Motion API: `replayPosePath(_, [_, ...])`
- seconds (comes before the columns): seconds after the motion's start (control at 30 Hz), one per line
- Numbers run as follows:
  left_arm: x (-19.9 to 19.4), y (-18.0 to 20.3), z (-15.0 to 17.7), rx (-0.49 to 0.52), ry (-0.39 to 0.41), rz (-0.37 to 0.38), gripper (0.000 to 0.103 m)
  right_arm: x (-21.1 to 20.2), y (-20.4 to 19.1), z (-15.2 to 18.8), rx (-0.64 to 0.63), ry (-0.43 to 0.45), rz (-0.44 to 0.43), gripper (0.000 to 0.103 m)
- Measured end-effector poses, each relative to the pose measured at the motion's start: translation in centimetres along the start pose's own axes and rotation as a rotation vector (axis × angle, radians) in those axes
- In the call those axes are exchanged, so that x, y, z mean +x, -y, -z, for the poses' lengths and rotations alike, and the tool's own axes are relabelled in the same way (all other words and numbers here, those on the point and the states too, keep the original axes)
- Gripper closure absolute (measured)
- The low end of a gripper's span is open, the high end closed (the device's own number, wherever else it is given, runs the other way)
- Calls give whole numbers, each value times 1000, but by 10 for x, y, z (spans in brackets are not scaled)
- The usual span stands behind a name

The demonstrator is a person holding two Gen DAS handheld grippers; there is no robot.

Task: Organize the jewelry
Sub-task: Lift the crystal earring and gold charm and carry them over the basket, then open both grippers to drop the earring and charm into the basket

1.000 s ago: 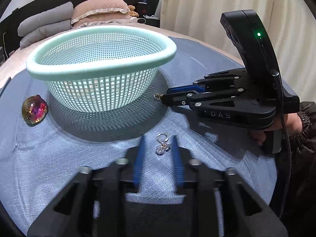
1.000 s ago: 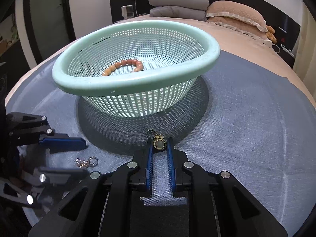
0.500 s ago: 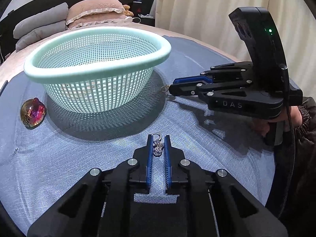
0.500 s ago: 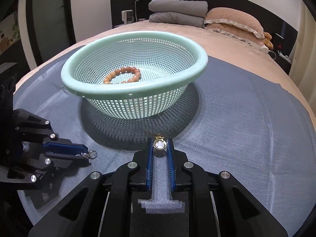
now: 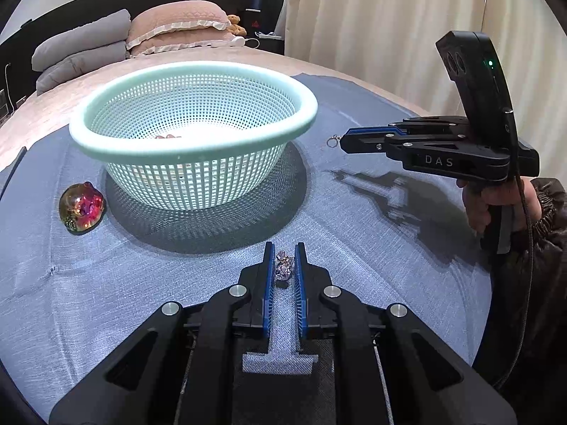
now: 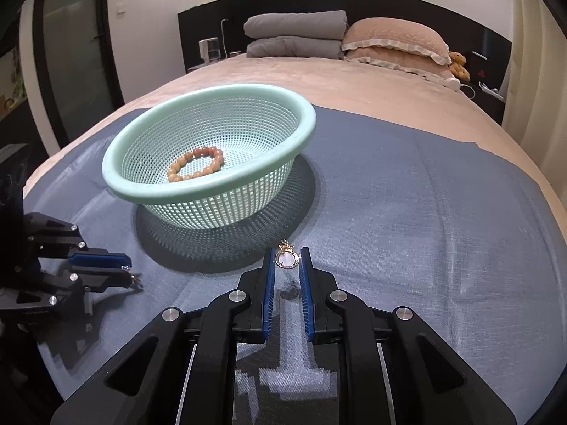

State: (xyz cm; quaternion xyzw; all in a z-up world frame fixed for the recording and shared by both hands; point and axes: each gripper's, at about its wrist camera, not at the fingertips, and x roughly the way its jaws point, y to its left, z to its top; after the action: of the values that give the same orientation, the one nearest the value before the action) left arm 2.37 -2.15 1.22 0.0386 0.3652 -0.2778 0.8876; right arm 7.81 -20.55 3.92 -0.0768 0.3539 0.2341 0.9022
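A mint green mesh basket [image 5: 191, 134] stands on a blue-grey cloth, also in the right wrist view [image 6: 212, 163], with a beaded bracelet [image 6: 196, 163] inside. My left gripper [image 5: 282, 265] is shut on a silver sparkly earring [image 5: 283, 265] and holds it above the cloth, in front of the basket. My right gripper [image 6: 287, 260] is shut on a round gold pendant [image 6: 287, 258], raised above the cloth; in the left wrist view it [image 5: 345, 141] is right of the basket with the pendant's ring [image 5: 332, 141] sticking out.
An iridescent red-gold trinket [image 5: 82, 208] lies on the cloth left of the basket. The blue-grey cloth [image 6: 425, 212] covers the foot of a bed; pillows [image 6: 389, 42] and a folded grey blanket [image 6: 294, 35] are at the head. A curtain [image 5: 372, 17] hangs at right.
My left gripper closed on the earring and lifted it off the cloth. My right gripper rose with the pendant and pulled back from the basket.
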Motion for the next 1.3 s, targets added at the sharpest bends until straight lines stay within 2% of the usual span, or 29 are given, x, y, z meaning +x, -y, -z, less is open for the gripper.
replayPosePath(0.23, [-21,-8,-3,-50,37,31,92,-16,0,-1,-13,31,-1,90])
replayPosePath(0.37, [-30,-7,-8,-44,40,5,92,-29,-10,-7,-37,63,2,90])
replayPosePath(0.63, [-54,-2,-47,-8,111,-23,92,-56,-33,-41,-89,164,-47,90])
replayPosePath(0.7, [-58,-6,-60,-14,121,-62,92,-55,-35,-52,-93,174,-59,90])
replayPosePath(0.83, [-58,-17,-84,-23,132,-112,92,-47,-36,-70,-69,202,-25,90])
replayPosePath(1.07, [-38,-48,-105,-42,138,-148,91,-11,-24,-79,-14,149,-55,90])
replayPosePath(1.3, [-10,-70,-96,-84,86,-172,91,15,-18,-71,8,91,-60,89])
